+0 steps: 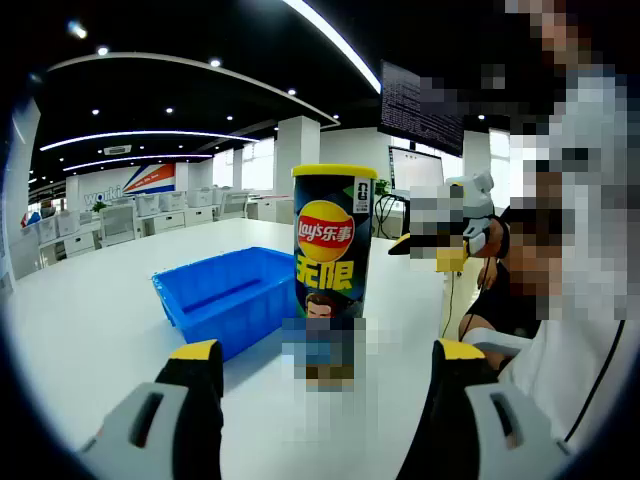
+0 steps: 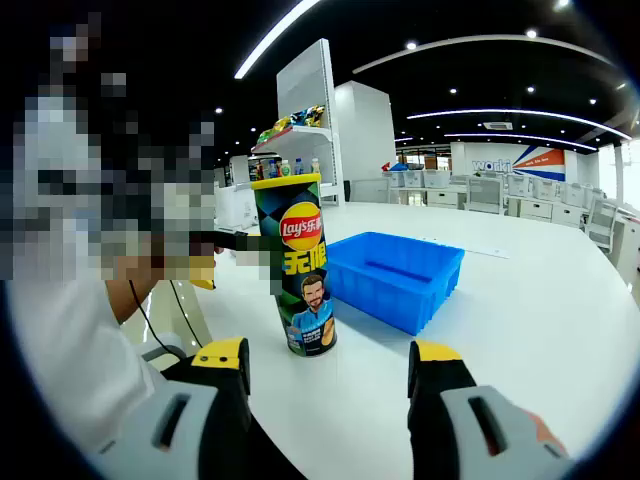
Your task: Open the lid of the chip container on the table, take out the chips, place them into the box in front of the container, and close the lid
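A tall dark-green Lay's chip container with a yellow lid stands upright on the white table. The lid is on. A blue plastic box sits just beside it, empty as far as I can see. My left gripper is open, its yellow-tipped jaws wide apart a short way before the container. In the right gripper view the same container stands left of the blue box. My right gripper is open too, with the container a little beyond its jaws, nearer the left one.
A person in a white top sits close at the table's edge, next to the container. Another gripper device shows beyond them. White desks and monitors fill the office behind. A shelf with goods stands behind the table.
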{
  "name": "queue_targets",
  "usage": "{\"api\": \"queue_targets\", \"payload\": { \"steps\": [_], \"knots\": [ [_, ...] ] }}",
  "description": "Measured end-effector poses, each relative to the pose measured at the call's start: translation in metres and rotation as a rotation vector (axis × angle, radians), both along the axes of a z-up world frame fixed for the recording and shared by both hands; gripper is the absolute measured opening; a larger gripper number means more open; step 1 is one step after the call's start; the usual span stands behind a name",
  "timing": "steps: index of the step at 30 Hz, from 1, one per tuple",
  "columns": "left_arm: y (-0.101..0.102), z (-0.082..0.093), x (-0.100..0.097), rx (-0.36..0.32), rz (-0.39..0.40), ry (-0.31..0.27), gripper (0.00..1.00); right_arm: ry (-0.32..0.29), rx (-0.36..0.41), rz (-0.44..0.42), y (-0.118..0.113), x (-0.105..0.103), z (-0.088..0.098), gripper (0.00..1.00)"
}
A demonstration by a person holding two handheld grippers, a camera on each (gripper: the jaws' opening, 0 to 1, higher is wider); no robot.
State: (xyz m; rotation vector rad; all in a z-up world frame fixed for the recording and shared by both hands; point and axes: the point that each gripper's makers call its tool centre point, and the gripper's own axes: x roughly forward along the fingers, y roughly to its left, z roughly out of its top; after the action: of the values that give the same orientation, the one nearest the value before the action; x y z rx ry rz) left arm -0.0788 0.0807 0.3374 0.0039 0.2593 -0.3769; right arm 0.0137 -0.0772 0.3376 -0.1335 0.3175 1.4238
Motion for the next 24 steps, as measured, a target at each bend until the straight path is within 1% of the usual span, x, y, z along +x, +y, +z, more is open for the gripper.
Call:
{"api": "queue_targets", "payload": {
  "steps": [8, 11, 13, 16, 17, 18, 20, 24],
  "knots": [
    [-0.0012, -0.0012, -0.0001, 0.008, -0.005, 0.008, 0.81, -0.001, -0.003, -0.001, 0.0, -0.0004, 0.0015, 0.64],
    [-0.0021, -0.0005, -0.0006, -0.02, -0.006, 0.019, 0.78, -0.002, -0.001, 0.0, 0.0003, -0.0008, 0.0022, 0.64],
    [-0.0022, 0.0012, -0.0005, -0.015, -0.008, 0.004, 0.79, -0.001, -0.002, 0.0, 0.0004, -0.0009, 0.0017, 0.64],
    [-0.0025, 0.0008, -0.0016, -0.002, -0.012, 0.002, 0.8, 0.001, 0.0, 0.003, 0.0007, -0.0018, 0.0012, 0.63],
    [-0.0046, 0.0025, -0.0028, 0.008, -0.026, -0.014, 0.8, 0.003, 0.004, 0.009, 0.0011, -0.0033, 0.0013, 0.63],
    [-0.0055, 0.0029, -0.0034, 0.009, -0.028, -0.017, 0.8, 0.004, 0.003, 0.01, 0.0013, -0.0035, 0.001, 0.63],
    [-0.0057, 0.0032, -0.0033, 0.008, -0.027, -0.015, 0.8, -0.004, -0.002, 0.009, 0.0016, -0.0032, 0.0001, 0.64],
    [0.0, 0.0014, -0.0024, 0.006, -0.008, -0.008, 0.79, 0.0, 0.003, 0.012, 0.0025, -0.0038, 0.0008, 0.64]
  ]
}}
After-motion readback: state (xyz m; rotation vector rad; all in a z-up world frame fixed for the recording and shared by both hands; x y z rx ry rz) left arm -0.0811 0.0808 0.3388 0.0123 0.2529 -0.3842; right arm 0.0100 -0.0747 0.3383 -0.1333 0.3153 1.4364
